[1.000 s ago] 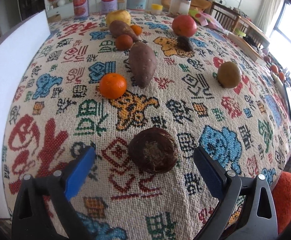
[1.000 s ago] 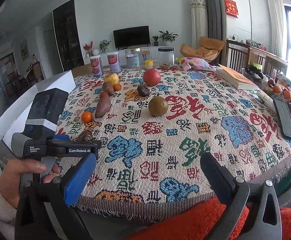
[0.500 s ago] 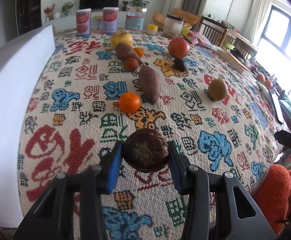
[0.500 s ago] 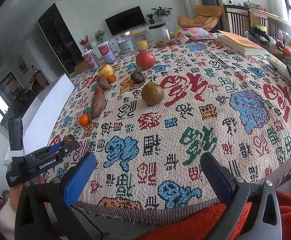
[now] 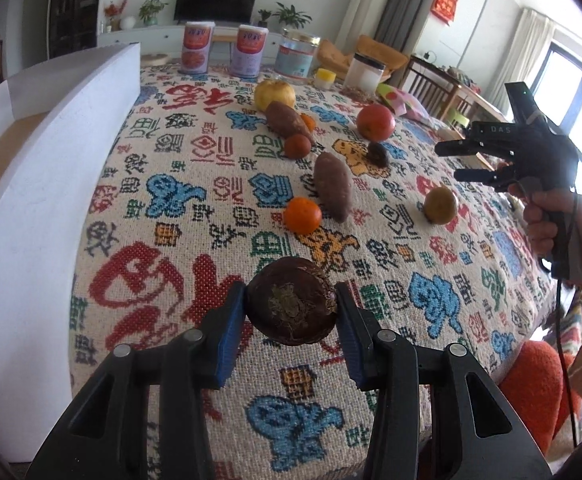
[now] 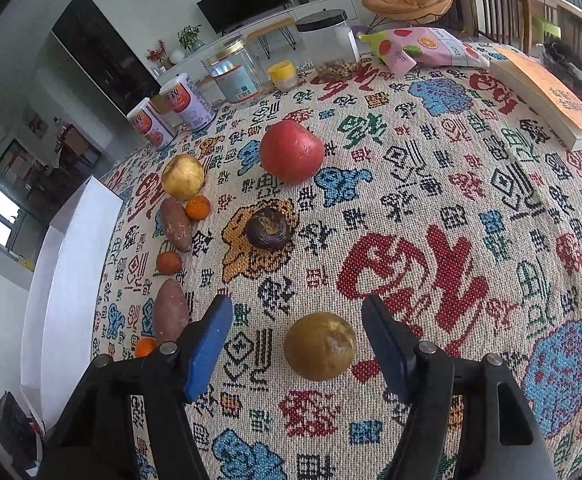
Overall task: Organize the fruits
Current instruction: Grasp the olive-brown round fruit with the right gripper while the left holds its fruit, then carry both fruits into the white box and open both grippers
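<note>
Here, left tongs (image 5: 291,320) clamp taro (image 5: 292,301); right tongs (image 6: 297,340) agape — around pear (image 6: 320,346)

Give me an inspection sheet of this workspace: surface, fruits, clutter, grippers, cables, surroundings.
Surface: patterned woven tablecloth covers the table.
Job's things: dark brown round fruit clamped in the left gripper; olive-brown round fruit on the cloth between the open fingers of the right gripper; red apple, yellow apple, small dark fruit, two sweet potatoes and oranges lie loose.
Clutter: two cans, jars, snack bag, book.
Cables: a black cord hangs below the right hand.
Surroundings: white box at the table's left; TV, plants, chairs behind.
</note>
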### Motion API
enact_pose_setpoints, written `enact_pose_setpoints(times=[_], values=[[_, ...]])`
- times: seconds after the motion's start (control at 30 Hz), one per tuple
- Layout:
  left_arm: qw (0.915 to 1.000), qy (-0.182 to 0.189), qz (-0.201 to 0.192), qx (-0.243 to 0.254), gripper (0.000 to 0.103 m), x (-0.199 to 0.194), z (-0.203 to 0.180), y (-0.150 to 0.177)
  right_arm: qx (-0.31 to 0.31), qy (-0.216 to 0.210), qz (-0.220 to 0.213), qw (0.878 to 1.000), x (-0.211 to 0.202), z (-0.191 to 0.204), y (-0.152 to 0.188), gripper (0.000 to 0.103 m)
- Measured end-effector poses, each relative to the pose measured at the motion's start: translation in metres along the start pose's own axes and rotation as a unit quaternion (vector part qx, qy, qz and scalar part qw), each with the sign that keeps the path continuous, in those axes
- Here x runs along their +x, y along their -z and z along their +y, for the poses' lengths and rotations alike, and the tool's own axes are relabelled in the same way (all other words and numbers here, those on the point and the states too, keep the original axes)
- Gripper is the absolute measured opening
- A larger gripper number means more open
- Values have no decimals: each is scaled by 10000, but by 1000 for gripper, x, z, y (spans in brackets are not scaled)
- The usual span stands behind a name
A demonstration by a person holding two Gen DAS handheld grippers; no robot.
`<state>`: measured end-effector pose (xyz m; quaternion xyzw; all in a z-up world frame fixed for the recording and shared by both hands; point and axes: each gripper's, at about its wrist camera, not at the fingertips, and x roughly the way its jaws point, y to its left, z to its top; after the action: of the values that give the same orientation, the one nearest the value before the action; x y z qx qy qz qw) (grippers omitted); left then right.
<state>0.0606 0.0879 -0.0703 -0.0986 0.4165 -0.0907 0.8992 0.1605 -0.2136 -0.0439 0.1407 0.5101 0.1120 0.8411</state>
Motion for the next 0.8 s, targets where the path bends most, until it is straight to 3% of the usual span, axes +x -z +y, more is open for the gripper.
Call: enact_pose_setpoints(times=[0.13, 0.23, 0.33, 0.43, 0.5, 0.67, 0.8], values=[[10000, 8, 8, -66, 45, -1, 6, 1, 176, 217, 593, 9978, 26, 8, -12, 68], [9999, -4, 82, -74, 45, 3, 8, 3, -351, 791, 780, 9932, 35, 18, 1, 80], [9999, 36, 127, -68, 45, 8, 6, 3, -574, 1078, 1036, 9871, 50, 15, 19, 81], [9999, 60, 138, -72, 45, 4, 3, 2, -492, 1082, 917, 9887, 49, 6, 28, 50], [9998, 61, 133, -104, 45, -7, 3, -2, -335, 1049, 846, 9903, 43, 2, 31, 49], [9992, 190, -287, -221, 45, -75, 13, -26, -359, 343, 482, 9976, 3, 40, 33, 49], [9962, -331, -653, -464, 45, -132, 50, -47, -786, -753, 327, 9935, -26, 128, 38, 49]])
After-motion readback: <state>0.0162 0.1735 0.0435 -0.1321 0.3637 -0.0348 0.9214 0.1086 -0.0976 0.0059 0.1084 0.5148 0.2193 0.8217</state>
